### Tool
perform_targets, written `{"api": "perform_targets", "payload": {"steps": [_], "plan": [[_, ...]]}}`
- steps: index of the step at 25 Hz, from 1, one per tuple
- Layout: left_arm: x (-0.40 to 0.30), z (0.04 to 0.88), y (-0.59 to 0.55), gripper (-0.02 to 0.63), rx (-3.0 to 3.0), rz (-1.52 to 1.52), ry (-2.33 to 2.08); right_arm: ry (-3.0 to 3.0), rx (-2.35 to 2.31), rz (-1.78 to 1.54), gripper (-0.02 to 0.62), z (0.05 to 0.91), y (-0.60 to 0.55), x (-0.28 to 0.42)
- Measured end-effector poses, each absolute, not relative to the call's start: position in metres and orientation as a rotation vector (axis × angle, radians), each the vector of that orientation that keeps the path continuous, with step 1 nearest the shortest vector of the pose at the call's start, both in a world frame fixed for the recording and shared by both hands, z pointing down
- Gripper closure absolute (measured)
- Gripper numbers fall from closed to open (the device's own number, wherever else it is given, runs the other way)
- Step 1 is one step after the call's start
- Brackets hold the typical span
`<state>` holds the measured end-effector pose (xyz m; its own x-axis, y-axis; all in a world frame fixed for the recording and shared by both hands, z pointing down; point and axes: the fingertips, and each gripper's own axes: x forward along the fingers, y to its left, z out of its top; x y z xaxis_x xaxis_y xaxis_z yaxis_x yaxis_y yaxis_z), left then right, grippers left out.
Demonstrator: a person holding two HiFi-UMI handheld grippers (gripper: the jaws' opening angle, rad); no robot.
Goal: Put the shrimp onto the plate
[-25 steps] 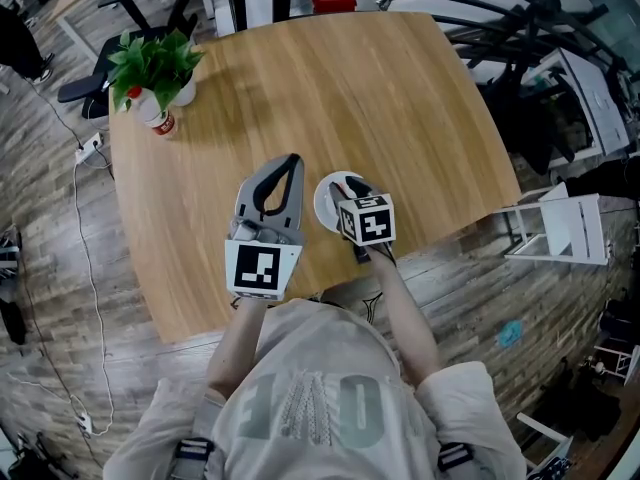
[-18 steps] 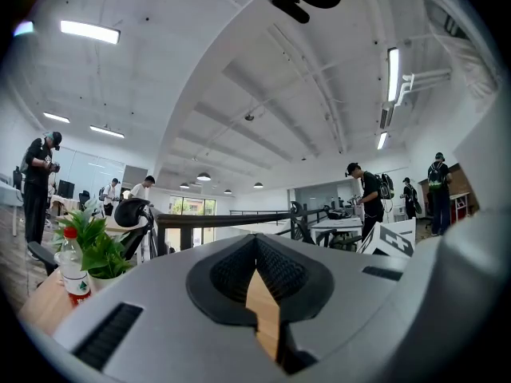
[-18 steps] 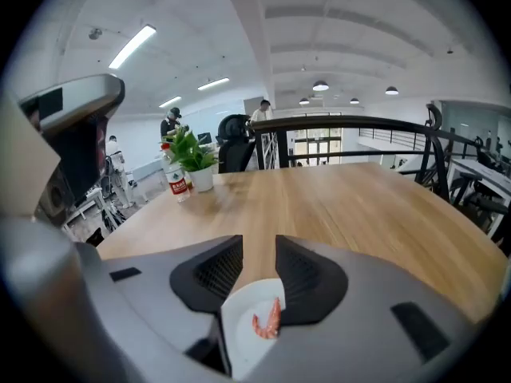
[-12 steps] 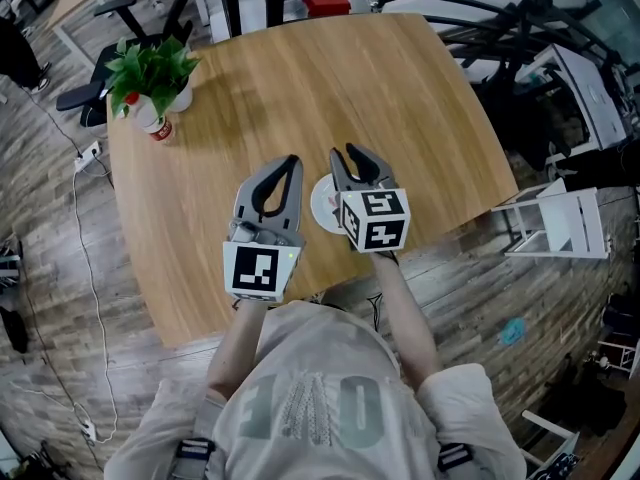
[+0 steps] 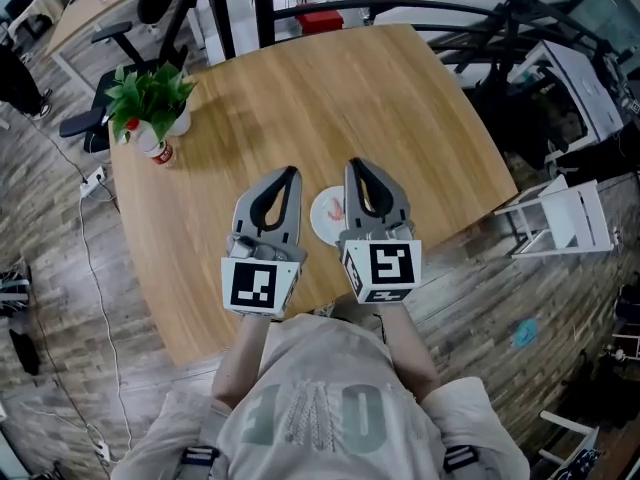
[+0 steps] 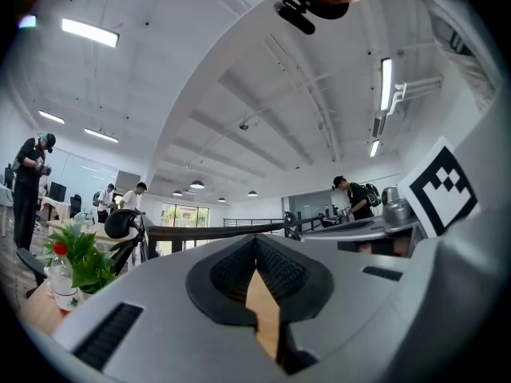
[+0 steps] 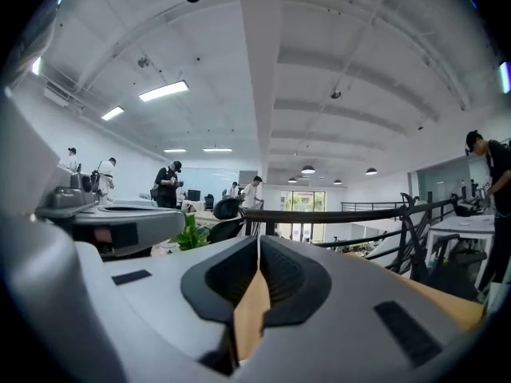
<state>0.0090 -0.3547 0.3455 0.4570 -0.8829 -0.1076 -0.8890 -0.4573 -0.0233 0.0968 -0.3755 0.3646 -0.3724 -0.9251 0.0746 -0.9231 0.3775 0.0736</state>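
A small white plate (image 5: 322, 226) lies on the round wooden table (image 5: 300, 88), near its front edge. A pinkish shrimp (image 5: 335, 208) rests on it. In the head view my two grippers are held side by side above the table, both pointing away from me, with the plate showing between them. My left gripper (image 5: 291, 172) has its tips together and nothing in it. My right gripper (image 5: 356, 164) is closing, its tips meeting with nothing between them. Both gripper views look level across the room: the left gripper (image 6: 255, 238) and the right gripper (image 7: 259, 238) show touching tips and no object.
A potted green plant (image 5: 152, 80) and a red-capped bottle (image 5: 157, 142) stand at the table's far left. A white stool (image 5: 560, 218) and dark chairs (image 5: 520, 58) stand to the right. Several people are at desks far off in the gripper views.
My right gripper lifted off the plate, drew back toward me and closed its jaws. The shrimp stays on the plate. The left gripper barely moved.
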Motion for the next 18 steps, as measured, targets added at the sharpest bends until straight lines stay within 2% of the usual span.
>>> {"api": "perform_targets", "payload": {"steps": [7, 18], "plan": [[0.020, 0.340, -0.353, 0.597, -2.632, 0.117, 1.555, -2.518, 1.809, 0.163, 0.575, 0.377, -0.359, 0.119], [0.032, 0.341, -0.349, 0.597, -2.643, 0.094, 1.517, -2.554, 1.891, 0.095, 0.575, 0.349, -0.354, 0.137]]}}
